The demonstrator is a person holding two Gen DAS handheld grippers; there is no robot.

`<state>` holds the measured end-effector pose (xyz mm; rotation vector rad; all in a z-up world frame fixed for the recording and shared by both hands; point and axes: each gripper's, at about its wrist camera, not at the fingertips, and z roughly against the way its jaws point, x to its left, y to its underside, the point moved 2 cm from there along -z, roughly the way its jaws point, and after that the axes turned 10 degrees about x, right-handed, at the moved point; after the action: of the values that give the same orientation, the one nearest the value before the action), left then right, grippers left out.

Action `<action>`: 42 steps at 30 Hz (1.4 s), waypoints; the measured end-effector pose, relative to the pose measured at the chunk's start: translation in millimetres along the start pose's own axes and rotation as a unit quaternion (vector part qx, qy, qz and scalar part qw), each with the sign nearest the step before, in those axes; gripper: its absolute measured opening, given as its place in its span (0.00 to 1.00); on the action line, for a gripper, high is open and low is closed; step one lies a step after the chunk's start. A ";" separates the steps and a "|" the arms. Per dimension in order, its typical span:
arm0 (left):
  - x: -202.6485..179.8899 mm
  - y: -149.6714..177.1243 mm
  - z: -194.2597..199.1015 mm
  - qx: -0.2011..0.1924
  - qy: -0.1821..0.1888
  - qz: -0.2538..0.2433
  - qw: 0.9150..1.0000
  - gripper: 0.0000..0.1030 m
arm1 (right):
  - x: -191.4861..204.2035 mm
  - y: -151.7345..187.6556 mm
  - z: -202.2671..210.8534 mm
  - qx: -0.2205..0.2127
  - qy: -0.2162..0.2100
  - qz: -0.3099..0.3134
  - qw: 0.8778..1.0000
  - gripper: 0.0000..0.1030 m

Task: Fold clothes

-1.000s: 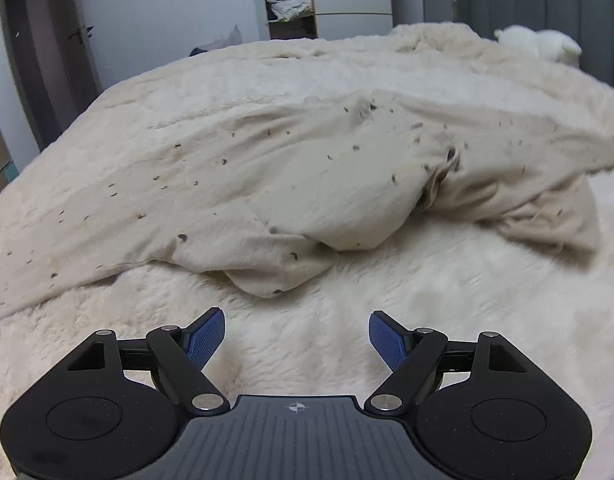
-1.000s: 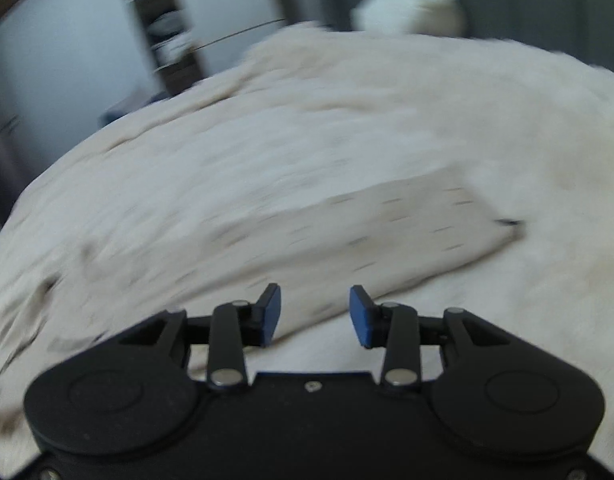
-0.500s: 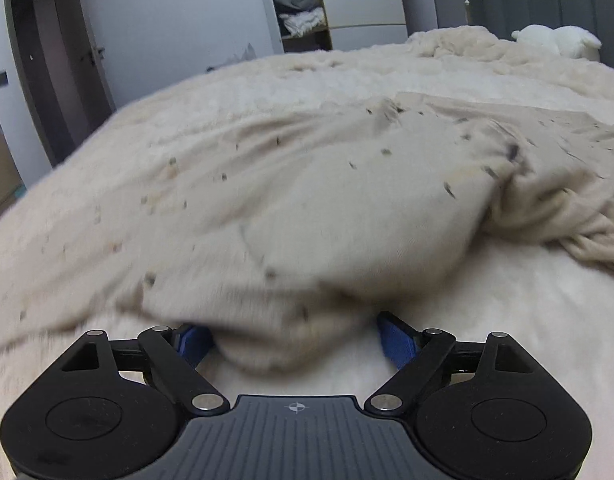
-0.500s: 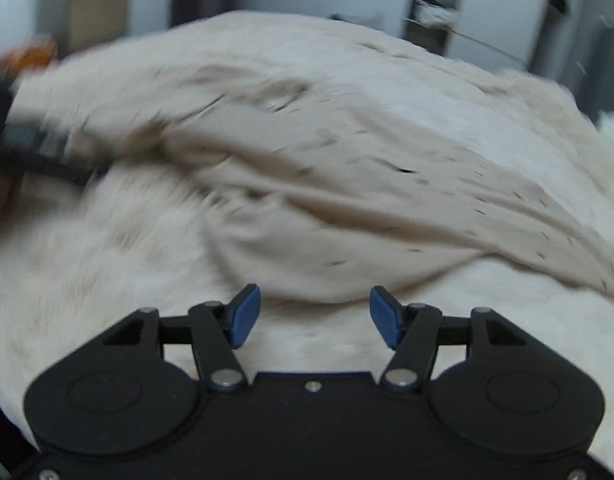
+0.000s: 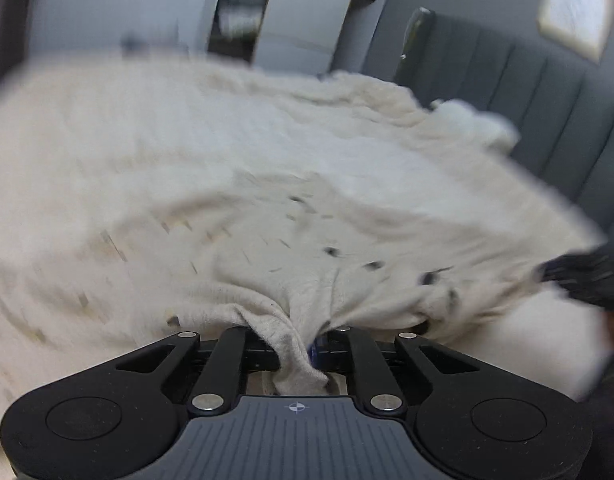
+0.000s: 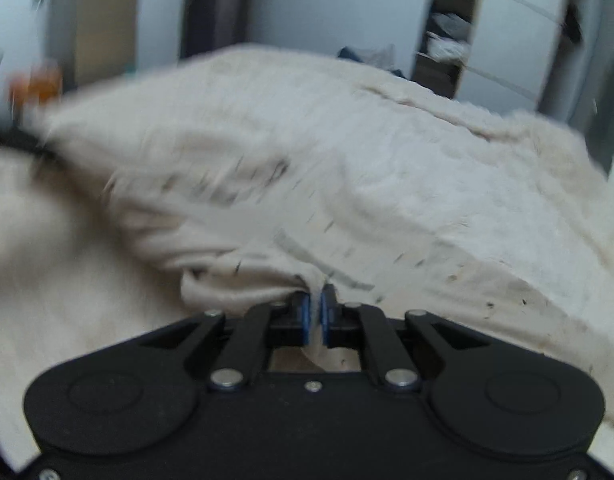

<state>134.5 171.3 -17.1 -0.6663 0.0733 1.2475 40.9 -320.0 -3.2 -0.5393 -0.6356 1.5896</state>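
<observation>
Both grippers pinching the garment (image 5: 291, 264): left gripper (image 5: 297, 346) clamped on one bunched edge, right gripper (image 6: 315, 312) on another, presumably to lift and spread it over the bed (image 5: 187, 128) before folding.

Left gripper (image 5: 298, 354) clamped on bunched beige garment (image 5: 307, 264), fuzzy cream blanket (image 5: 187, 128) beneath, grey headboard (image 5: 547, 92) behind

Motion blur smears both views. Left gripper (image 5: 297, 354): fingers mostly buried under bunched beige garment (image 5: 291, 280). Right gripper (image 5: 583, 276) only a dark smear at that view's right edge. Garment's speckle pattern illegible.
</observation>
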 end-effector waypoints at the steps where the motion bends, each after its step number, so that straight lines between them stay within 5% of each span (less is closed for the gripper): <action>1: 3.7 -4.9 9.3 0.012 0.025 0.008 1.000 0.08 | -24.3 -13.3 14.8 -0.013 -0.018 -0.044 0.999 0.03; 5: 18.3 -24.5 47.0 0.058 0.125 0.040 0.990 0.19 | -65.5 -26.0 32.3 -0.017 -0.063 -0.125 0.990 0.04; 7: 15.1 -8.0 39.6 0.055 0.062 0.035 0.996 0.51 | -75.3 -19.2 22.6 0.022 -0.083 -0.154 0.984 0.06; 10: 9.0 20.2 25.7 0.048 -0.049 0.024 0.997 0.58 | -63.2 1.7 7.1 0.058 -0.003 -0.109 0.992 0.16; 12: -2.5 50.9 25.4 0.039 -0.057 0.010 0.998 0.58 | -51.2 25.2 5.6 0.076 0.026 -0.086 0.993 0.17; 16: -18.0 108.9 17.1 0.058 -0.066 -0.028 0.996 0.70 | -24.3 78.0 14.5 0.088 0.075 -0.036 0.993 0.37; 20: -20.1 141.4 -2.6 0.075 -0.068 -0.029 0.994 0.73 | 3.4 105.7 16.3 0.084 0.081 -0.018 0.993 0.45; 24: -24.1 153.0 -25.2 0.020 -0.072 -0.042 0.996 0.81 | 13.1 117.6 0.4 0.072 0.039 -0.037 0.996 0.51; 29: -39.0 153.2 -54.1 -0.055 -0.109 -0.125 0.985 0.79 | -6.1 128.1 -28.0 0.045 0.017 -0.041 0.998 0.59; 32: -49.8 145.9 -63.6 -0.080 -0.085 -0.136 0.984 0.33 | -13.0 121.6 -49.2 0.031 -0.042 -0.056 0.997 0.55; 33: -51.2 142.5 -65.2 -0.078 -0.079 -0.133 0.985 0.09 | -13.6 116.1 -53.5 0.022 -0.058 -0.066 0.996 0.53; 36: -61.8 124.6 -38.6 -0.070 -0.001 -0.120 0.990 0.08 | -18.2 99.0 -62.2 0.049 -0.103 -0.097 0.989 0.04; 38: -66.8 116.3 -21.5 -0.065 0.045 -0.115 0.990 0.07 | -18.2 92.7 -58.2 0.057 -0.113 -0.098 0.987 0.02; 40: -62.9 100.7 28.0 -0.052 0.150 -0.074 0.985 0.07 | -17.6 79.1 -26.2 0.043 -0.129 -0.064 0.989 0.02; 42: -52.3 85.1 71.5 -0.061 0.267 0.015 0.962 0.07 | -24.6 68.8 7.7 0.024 -0.154 -0.063 0.986 0.02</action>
<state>19.4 176.1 25.6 -1.1015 0.4561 1.0770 -12.0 -349.8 -44.5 -0.2123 -0.8450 1.5760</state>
